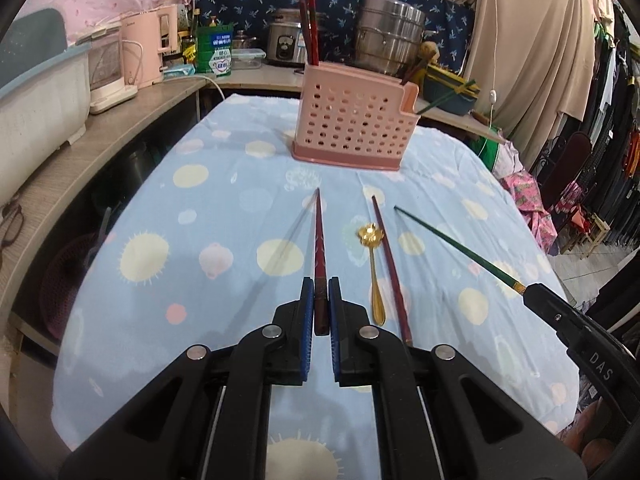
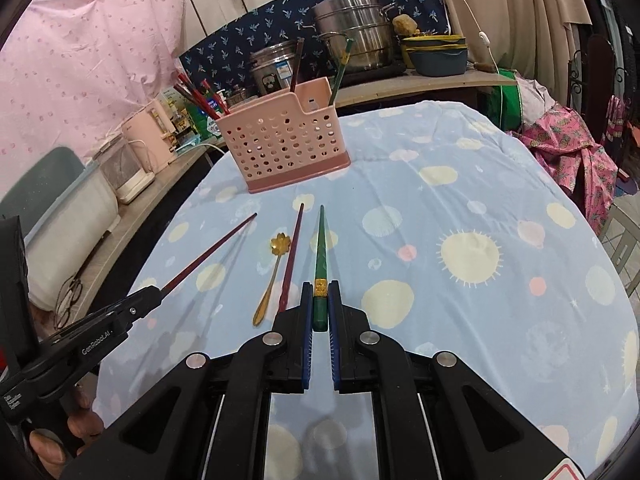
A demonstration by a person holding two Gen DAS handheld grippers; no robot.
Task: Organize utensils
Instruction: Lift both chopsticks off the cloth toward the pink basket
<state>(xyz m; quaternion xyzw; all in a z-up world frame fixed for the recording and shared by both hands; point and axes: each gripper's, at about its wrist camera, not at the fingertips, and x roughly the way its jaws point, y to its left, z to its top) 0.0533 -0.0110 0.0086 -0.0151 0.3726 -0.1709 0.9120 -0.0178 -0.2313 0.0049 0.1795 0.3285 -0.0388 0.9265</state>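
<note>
My left gripper [image 1: 320, 286] is shut on the thick end of a dark red chopstick [image 1: 319, 236], which is lifted off the cloth and points toward the pink perforated utensil holder [image 1: 352, 128]. My right gripper [image 2: 320, 288] is shut on a green chopstick [image 2: 321, 248] with a gold band, also raised and pointing ahead. A second red chopstick [image 1: 390, 264] and a gold flower-headed spoon [image 1: 374, 272] lie on the cloth between the two grippers. The holder stands upright at the far side with red chopsticks [image 1: 310, 28] in its left part and others in its small right part.
The table [image 1: 180, 240] wears a light blue cloth with yellow and pink dots. A shelf on the left carries a pink kettle [image 1: 154, 48] and white appliances. Steel pots [image 1: 388, 40] and a rice cooker stand behind the holder. Clothes hang at right.
</note>
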